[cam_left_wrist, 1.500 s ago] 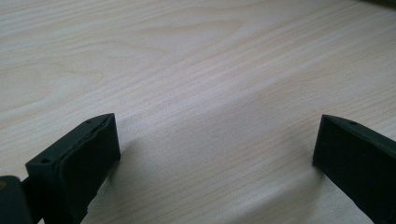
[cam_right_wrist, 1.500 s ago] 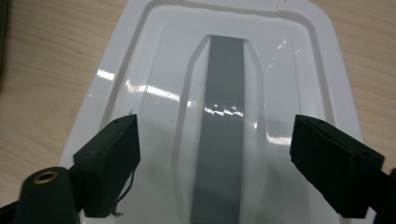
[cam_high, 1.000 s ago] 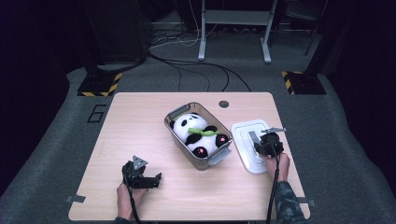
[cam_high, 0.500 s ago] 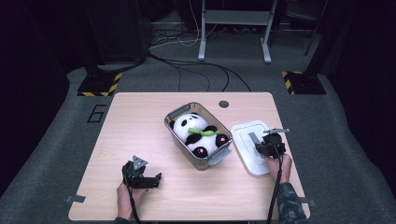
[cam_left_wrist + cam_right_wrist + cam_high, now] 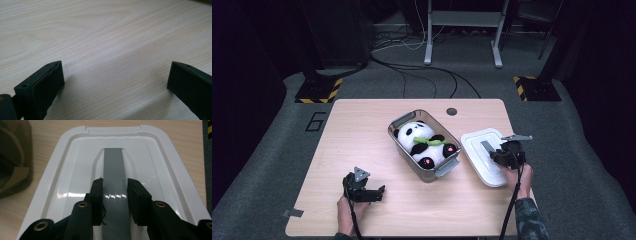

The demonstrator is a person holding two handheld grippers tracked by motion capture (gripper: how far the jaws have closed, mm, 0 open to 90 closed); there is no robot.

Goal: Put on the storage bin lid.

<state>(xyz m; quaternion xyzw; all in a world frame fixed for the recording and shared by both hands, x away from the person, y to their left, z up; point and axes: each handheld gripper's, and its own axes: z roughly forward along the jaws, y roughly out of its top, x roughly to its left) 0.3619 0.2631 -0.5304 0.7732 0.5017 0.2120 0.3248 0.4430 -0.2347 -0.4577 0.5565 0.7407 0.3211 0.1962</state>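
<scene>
A panda plush (image 5: 424, 145) lies inside a clear plastic bin (image 5: 447, 168) at the middle of the table. To its right the white lid (image 5: 477, 145) lies flat on the wood. My right gripper (image 5: 498, 156) is over the lid. In the right gripper view, my right gripper (image 5: 115, 192) has its jaws pressed to both sides of the grey handle strip (image 5: 113, 162) along the middle of the lid (image 5: 62, 170). My left gripper (image 5: 380, 192) rests on the table near the front left. Its jaws stand wide apart over bare wood (image 5: 115, 82).
The bin's dark wall (image 5: 12, 157) sits just left of the lid in the right gripper view. A round cable hole (image 5: 451, 111) marks the table's far edge. Bare tabletop (image 5: 357, 135) lies left of the bin. Cables and stands sit on the floor beyond.
</scene>
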